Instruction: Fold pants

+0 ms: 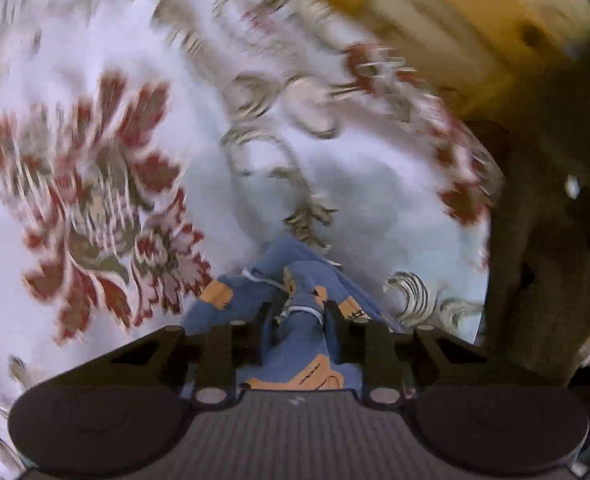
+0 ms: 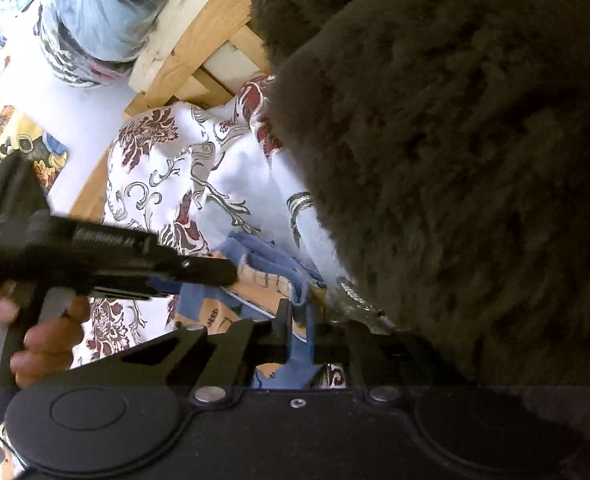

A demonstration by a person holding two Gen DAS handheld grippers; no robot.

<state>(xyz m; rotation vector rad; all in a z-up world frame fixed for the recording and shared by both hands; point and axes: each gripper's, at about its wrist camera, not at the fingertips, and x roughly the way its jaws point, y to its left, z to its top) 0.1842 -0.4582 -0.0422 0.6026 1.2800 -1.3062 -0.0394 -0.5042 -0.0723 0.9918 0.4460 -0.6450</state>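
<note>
— Where were the pants at that moment?

— The blue pants [image 1: 295, 280] with orange patches were bunched up and lifted just above a white bedsheet [image 1: 95, 140] printed with red and grey flowers. Both tools had hold of them, close together on the same gathered bit of cloth.

— How did the left gripper [image 1: 297, 316] stand?

— Its jaws were drawn close and pinching a fold of the blue fabric, which ran down between the black fingers toward the camera. The sheet behind it was smeared with motion blur, so finer detail there could not be made out.

— And the right gripper [image 2: 299, 320]?

— Its jaws were pressed nearly together on a thin edge of the pants [image 2: 271, 268]. In the right wrist view the left gripper [image 2: 231, 270] reached in from the left side, its tip touching the same bunch, with a hand [image 2: 43, 336] wrapped around its handle.

— What else surrounded them?

— A dark brown fuzzy garment [image 2: 455, 160] filled the right of that view, touching the right gripper's far finger. Beyond the sheet lay a wooden bed frame [image 2: 191, 60], and a plastic-wrapped bundle [image 2: 103, 12] sat near it.
</note>
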